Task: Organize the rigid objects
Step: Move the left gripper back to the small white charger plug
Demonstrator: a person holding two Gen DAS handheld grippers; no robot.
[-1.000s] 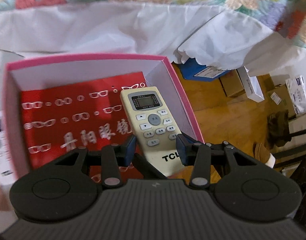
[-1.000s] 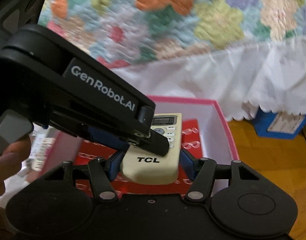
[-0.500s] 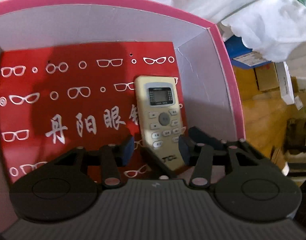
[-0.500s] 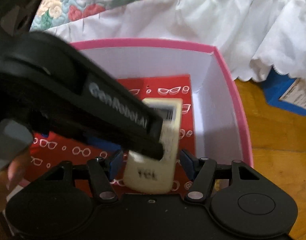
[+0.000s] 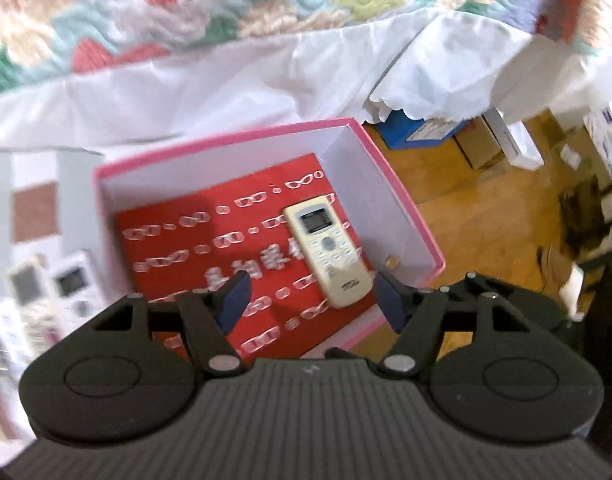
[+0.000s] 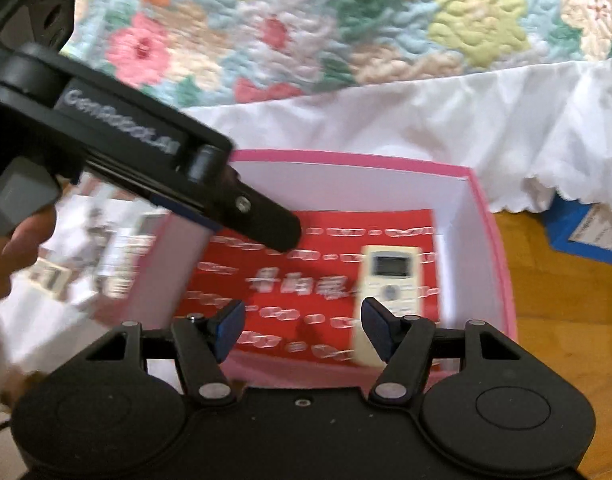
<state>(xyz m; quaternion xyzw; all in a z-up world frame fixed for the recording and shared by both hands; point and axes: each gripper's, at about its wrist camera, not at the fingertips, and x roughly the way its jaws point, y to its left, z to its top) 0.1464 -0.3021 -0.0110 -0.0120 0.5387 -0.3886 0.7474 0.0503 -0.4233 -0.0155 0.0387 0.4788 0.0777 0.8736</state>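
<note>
A cream TCL remote (image 5: 328,249) lies flat on the red glasses-print sheet (image 5: 210,248) inside the pink-rimmed box (image 5: 402,204), towards its right wall. It also shows in the right wrist view (image 6: 388,280). My left gripper (image 5: 312,300) is open and empty, raised above the box's near side. My right gripper (image 6: 300,330) is open and empty, just above the box's near rim (image 6: 502,248). The left gripper's body (image 6: 146,168) crosses the right wrist view at upper left.
Two white remotes (image 5: 50,288) lie left of the box, blurred. A flowered quilt (image 5: 226,4) and white bed skirt (image 5: 226,92) hang behind. Wooden floor (image 5: 478,232) at right holds a blue box (image 5: 418,132) and cartons (image 5: 506,140).
The left gripper let go of the remote, opened wide and drew back up out of the box. The right gripper also opened and pulled back. The remote now lies in the box.
</note>
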